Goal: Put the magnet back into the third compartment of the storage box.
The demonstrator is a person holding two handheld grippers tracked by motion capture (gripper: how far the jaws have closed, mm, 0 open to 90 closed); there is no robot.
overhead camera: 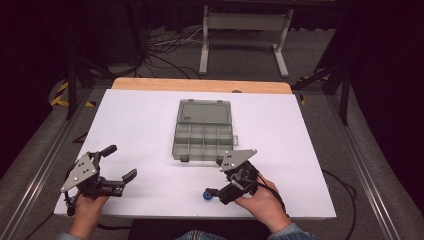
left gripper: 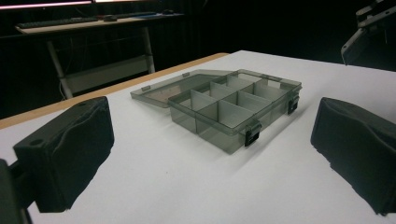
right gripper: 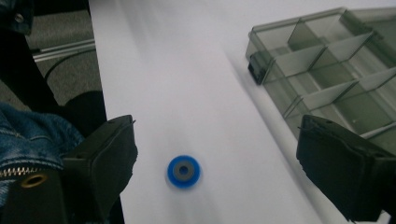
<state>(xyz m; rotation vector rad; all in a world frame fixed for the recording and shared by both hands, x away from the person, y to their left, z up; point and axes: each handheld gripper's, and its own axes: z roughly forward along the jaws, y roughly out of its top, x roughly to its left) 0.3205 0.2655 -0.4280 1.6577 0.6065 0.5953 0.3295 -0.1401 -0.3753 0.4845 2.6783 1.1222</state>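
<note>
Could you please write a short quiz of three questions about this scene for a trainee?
1. True or false: the lid of the grey compartment box lies open.
2. What lies on the white table between the open jaws of the right gripper? A) a blue ring B) a red screw C) a coin
3. Does the left gripper hold anything?

Key
1. True; the lid lies flat behind the compartments.
2. A, the blue ring; the jaws stand on either side of it and do not touch it.
3. No; its jaws are open with nothing between them.
</note>
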